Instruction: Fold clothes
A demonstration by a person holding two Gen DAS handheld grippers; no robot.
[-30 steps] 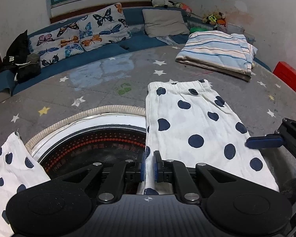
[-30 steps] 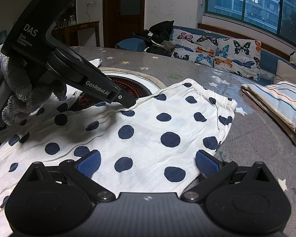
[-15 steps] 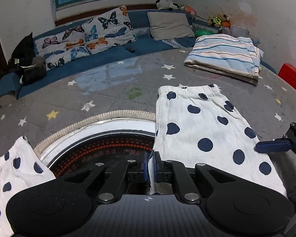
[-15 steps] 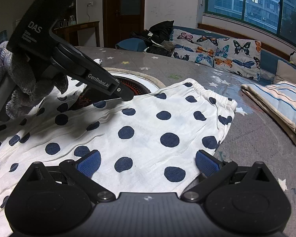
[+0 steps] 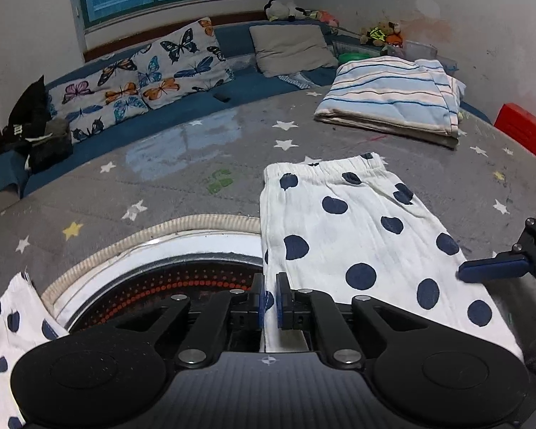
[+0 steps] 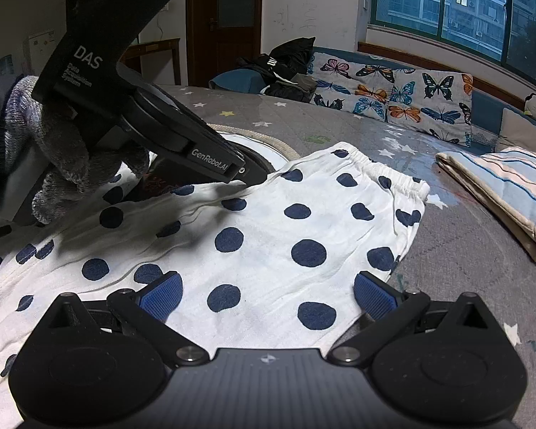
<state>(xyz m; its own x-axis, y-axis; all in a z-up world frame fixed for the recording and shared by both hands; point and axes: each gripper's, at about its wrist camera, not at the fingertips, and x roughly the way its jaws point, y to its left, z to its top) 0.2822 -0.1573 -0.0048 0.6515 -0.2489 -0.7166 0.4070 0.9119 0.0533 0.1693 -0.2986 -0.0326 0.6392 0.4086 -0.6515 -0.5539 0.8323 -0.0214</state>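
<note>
The left claw point(image 6: 257, 178), marked "DAS" and "GenRobot.AI", pinches the polka-dot shorts point(image 6: 268, 236); the right claw point(image 6: 268, 296) gapes wide.

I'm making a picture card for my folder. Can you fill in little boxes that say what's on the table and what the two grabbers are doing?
clothes being folded: polka-dot shorts, white with dark blue dots
left gripper: shut on the shorts' edge
right gripper: open, over the shorts, holding nothing
already folded: striped cloth, lying apart from the shorts
surface: grey table with stars
under the shorts: round cooktop, partly covered
</note>
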